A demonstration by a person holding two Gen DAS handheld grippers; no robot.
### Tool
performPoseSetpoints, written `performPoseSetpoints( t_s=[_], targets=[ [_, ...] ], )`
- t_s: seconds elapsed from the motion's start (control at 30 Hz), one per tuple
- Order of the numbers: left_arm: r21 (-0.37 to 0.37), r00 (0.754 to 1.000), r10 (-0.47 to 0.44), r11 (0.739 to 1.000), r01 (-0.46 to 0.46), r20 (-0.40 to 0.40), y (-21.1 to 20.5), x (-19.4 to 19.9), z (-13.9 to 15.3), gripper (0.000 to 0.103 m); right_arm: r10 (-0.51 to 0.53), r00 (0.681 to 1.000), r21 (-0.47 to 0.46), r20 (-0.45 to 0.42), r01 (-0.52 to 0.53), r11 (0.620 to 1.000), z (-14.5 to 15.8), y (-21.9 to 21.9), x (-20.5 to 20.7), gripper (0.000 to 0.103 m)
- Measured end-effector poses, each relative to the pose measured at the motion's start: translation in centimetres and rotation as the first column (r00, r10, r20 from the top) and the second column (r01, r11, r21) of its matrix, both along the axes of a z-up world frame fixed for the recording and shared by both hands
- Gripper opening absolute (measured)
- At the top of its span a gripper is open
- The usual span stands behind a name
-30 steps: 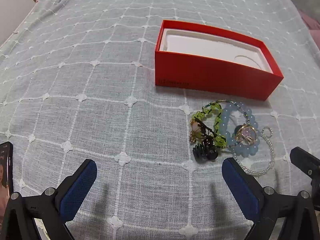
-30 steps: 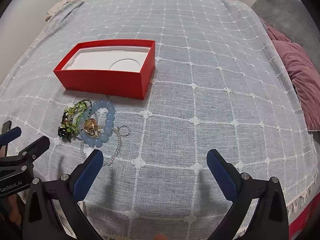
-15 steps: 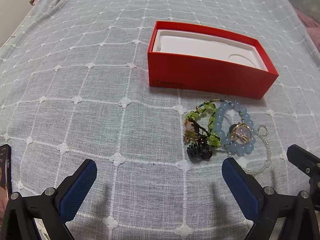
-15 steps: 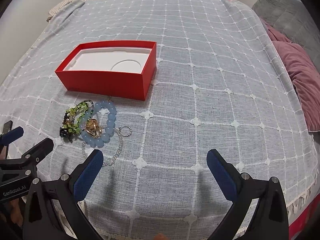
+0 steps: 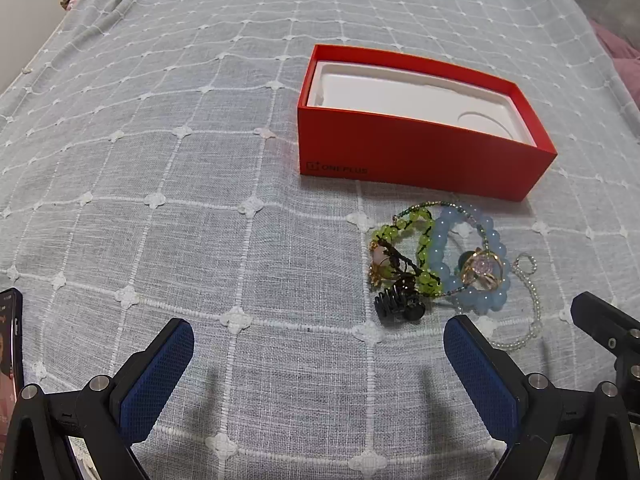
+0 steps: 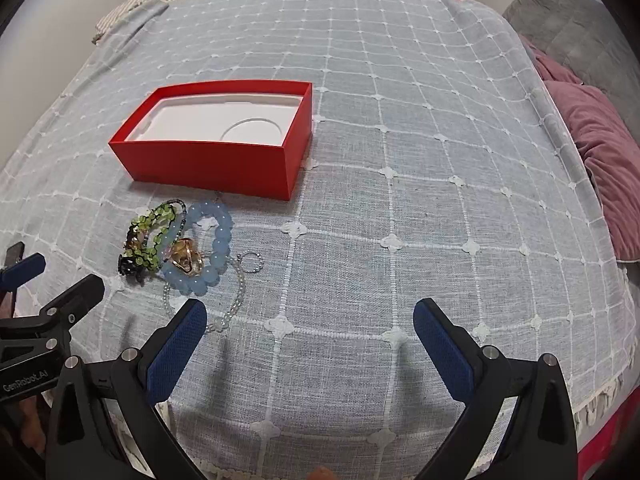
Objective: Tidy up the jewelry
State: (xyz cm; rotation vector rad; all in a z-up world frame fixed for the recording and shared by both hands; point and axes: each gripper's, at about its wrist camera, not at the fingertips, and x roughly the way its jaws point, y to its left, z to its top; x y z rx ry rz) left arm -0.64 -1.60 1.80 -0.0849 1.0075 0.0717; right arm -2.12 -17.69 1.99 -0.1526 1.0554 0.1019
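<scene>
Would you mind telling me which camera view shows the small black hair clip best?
The left wrist view shows it best: the black hair clip lies near the frame's centre, teeth visible, beside the green bead bracelet. In the right wrist view the clip is a small dark shape at the pile's left edge, details unclear.

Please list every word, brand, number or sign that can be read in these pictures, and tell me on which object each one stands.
"ONEPLUS", with a small square logo before it: on the near side wall of the red box, left wrist view.
"GenRobot.AI": on the body of the left gripper, seen at the left edge of the right wrist view.
Phone screen at the left edge of the left wrist view: shows a picture; any text is too small to read.
</scene>
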Motion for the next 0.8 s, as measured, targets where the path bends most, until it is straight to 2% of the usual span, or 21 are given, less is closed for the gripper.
performPoseSetpoints(
  t_s=[0.8],
  targets=[
    [0.004, 1.0, -0.006, 1.0, 0.006, 0.002, -0.38, -0.01, -0.14, 0.103, 0.006, 1.0, -0.008, -0.009, -0.006, 1.0, -0.3, 0.22, -0.02, 0.103]
  ],
)
